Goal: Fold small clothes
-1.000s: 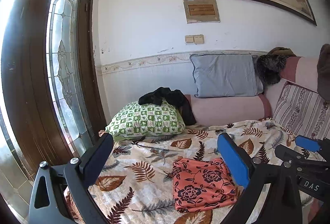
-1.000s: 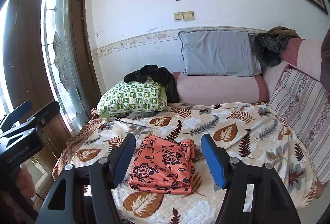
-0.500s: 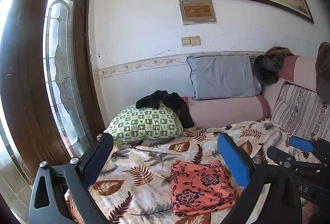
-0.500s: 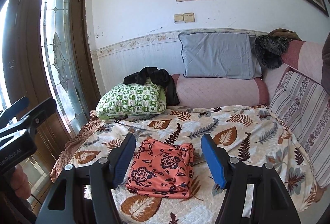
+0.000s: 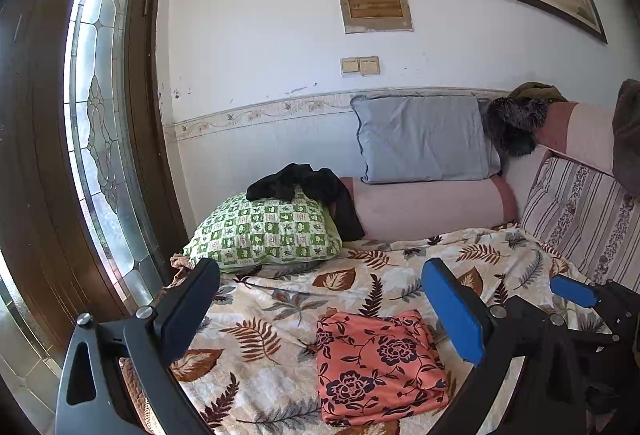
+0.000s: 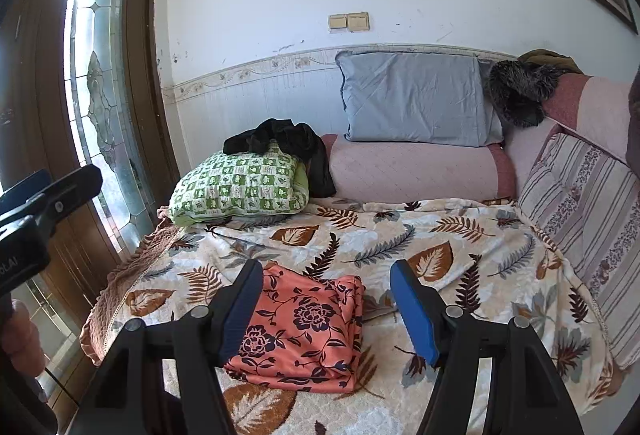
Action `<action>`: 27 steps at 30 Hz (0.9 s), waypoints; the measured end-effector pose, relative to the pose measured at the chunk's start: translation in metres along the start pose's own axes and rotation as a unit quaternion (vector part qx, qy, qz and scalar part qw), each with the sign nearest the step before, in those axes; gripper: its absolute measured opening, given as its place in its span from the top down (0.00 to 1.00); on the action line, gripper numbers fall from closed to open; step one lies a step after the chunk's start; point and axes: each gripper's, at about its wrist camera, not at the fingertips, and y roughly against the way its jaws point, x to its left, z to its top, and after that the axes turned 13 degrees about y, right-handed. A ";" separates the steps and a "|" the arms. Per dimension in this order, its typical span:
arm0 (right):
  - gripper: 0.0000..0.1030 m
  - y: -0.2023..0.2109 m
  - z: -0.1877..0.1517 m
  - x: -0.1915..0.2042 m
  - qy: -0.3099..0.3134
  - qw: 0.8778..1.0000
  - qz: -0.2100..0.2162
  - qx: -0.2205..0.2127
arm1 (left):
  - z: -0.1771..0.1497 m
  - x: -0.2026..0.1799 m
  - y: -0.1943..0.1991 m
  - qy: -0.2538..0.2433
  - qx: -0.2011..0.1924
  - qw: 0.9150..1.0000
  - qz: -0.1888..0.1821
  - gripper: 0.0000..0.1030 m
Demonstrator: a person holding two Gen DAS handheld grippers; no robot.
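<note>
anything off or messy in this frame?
Mostly tidy. The orange floral cloth lies folded flat on the leaf-print blanket, with both tongs open and clear of it. The one stray item is a black garment crumpled over the green checked pillow, one end hanging down beside it, unfolded.

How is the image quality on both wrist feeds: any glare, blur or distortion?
Left wrist view: sharp; fisheye bends the door frame; its glass panel glares; folded orange floral cloth evenly lit. Right wrist view: same curvature, panel blown out, cloth crisp, dark corner vignetting.
</note>
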 end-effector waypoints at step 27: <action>0.32 -0.052 -0.004 0.029 0.014 0.999 0.022 0.034 | -0.010 0.022 -0.034 0.015 0.024 1.000 0.006 0.02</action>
